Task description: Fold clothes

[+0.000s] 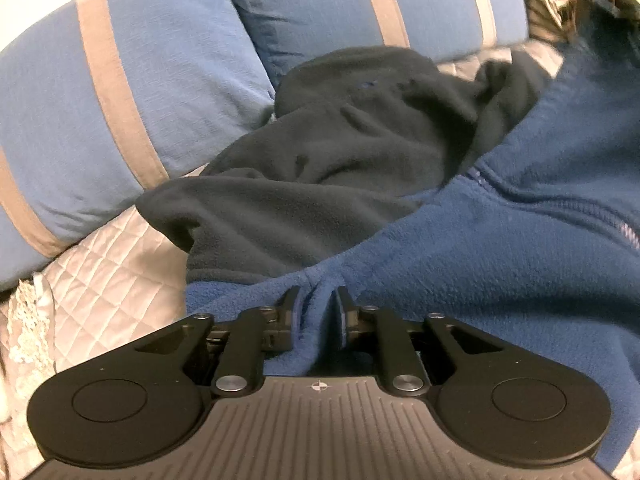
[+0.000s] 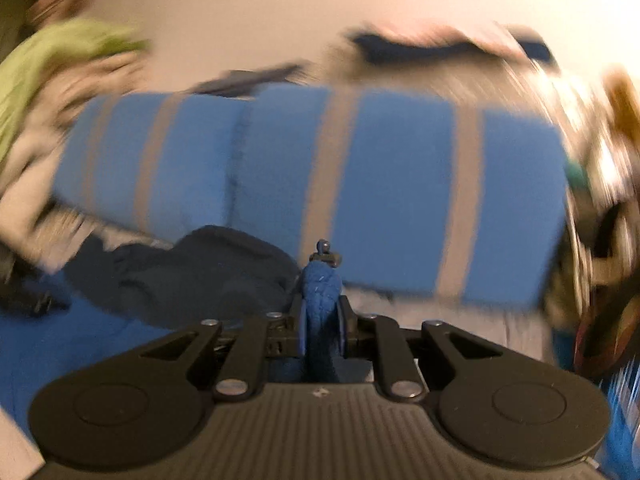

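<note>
Both grippers pinch the same blue fleece jacket (image 1: 500, 248), which lies spread on the quilted bedcover (image 1: 108, 280). The left gripper (image 1: 318, 314) has its jaws drawn together on a puckered ridge of fleece; cloth fans out ahead of the tips and to their right, where the zipper (image 1: 560, 208) runs. The right gripper (image 2: 322, 308) is clamped on a bunched edge, the zipper pull (image 2: 324, 250) standing just beyond the fingertips.

Step, as I judge it — grasp made, garment being lifted or carried over for a fold. The next move calls for both grips to travel together so the edge lands straight, then release.

The left view alone shows the dark fleece garment (image 1: 320, 160) overlapping the jacket ahead of the jaws, sharp. The right view, heavily blurred, alone shows a green cloth (image 2: 48, 68) far left and the full striped pillows (image 2: 400, 184) beyond the tips.
</note>
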{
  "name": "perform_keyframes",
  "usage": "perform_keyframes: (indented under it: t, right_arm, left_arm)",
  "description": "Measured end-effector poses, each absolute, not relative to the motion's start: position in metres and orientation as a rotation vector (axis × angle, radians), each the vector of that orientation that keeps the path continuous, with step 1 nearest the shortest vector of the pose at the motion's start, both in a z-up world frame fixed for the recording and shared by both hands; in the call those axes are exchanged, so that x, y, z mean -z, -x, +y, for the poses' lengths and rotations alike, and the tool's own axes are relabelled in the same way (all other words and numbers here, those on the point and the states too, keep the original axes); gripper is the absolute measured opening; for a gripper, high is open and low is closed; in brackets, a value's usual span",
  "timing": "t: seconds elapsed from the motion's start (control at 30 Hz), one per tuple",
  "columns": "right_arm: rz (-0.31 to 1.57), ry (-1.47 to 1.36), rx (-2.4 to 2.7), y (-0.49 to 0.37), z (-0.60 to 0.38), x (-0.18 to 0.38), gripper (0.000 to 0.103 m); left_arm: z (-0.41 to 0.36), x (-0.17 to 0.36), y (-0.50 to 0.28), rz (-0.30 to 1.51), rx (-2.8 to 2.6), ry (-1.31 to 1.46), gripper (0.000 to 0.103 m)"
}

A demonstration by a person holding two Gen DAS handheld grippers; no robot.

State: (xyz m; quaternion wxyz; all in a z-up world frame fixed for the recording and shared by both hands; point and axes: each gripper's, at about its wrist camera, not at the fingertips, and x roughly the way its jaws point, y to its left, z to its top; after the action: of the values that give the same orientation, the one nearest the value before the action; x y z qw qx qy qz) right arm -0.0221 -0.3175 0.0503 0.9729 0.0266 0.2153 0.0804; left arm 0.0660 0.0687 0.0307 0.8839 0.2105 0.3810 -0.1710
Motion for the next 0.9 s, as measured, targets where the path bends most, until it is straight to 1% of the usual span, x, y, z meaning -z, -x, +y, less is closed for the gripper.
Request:
perform_keyframes:
  t: [0.03, 0.07, 0.1, 0.13, 0.17, 0.23, 0.27, 0.3, 0.4, 0.53, 0.77, 0.9]
  right_arm:
    - [0.464, -0.110, -0.142, 0.017, -0.327, -0.045, 0.015]
    - [0.488, -0.142, -0.125, 0.013, -0.333, -0.040, 0.014]
    - [0.512, -0.169, -0.108, 0.009, -0.337, -0.035, 0.014]
    - [0.527, -0.169, -0.094, 0.007, -0.338, -0.032, 0.014]
    - [0.541, -0.164, -0.079, 0.006, -0.337, -0.028, 0.014]
    - [0.568, -0.154, -0.051, 0.003, -0.337, -0.022, 0.014]
    - [0.575, -0.146, -0.038, 0.001, -0.335, -0.021, 0.014]
    - [0.579, -0.140, -0.031, 0.000, -0.334, -0.021, 0.014]
    - [0.593, -0.138, -0.019, -0.004, -0.331, -0.018, 0.014]
    - [0.623, -0.144, -0.007, -0.008, -0.330, -0.014, 0.014]
    - [0.643, -0.139, 0.009, -0.009, -0.329, -0.012, 0.015]
    - [0.652, -0.142, 0.006, -0.008, -0.330, -0.011, 0.015]
  left_arm:
    - [0.072, -0.036, -0.067, 0.788, 0.363, -0.410, 0.030]
    - [0.076, -0.042, -0.067, 0.782, 0.371, -0.382, 0.033]
    - [0.082, -0.049, -0.068, 0.769, 0.382, -0.346, 0.038]
    - [0.093, -0.059, -0.068, 0.749, 0.393, -0.288, 0.044]
    - [0.105, -0.069, -0.068, 0.726, 0.403, -0.225, 0.047]
    - [0.133, -0.086, -0.063, 0.676, 0.391, -0.098, 0.060]
    - [0.150, -0.093, -0.060, 0.647, 0.372, -0.032, 0.063]
    - [0.166, -0.099, -0.058, 0.626, 0.350, 0.026, 0.069]
    - [0.220, -0.100, -0.051, 0.598, 0.298, 0.220, 0.071]
    - [0.275, -0.076, -0.049, 0.648, 0.280, 0.418, 0.071]
    - [0.307, -0.038, -0.056, 0.747, 0.454, 0.606, 0.071]
    - [0.306, -0.026, -0.059, 0.789, 0.510, 0.614, 0.071]
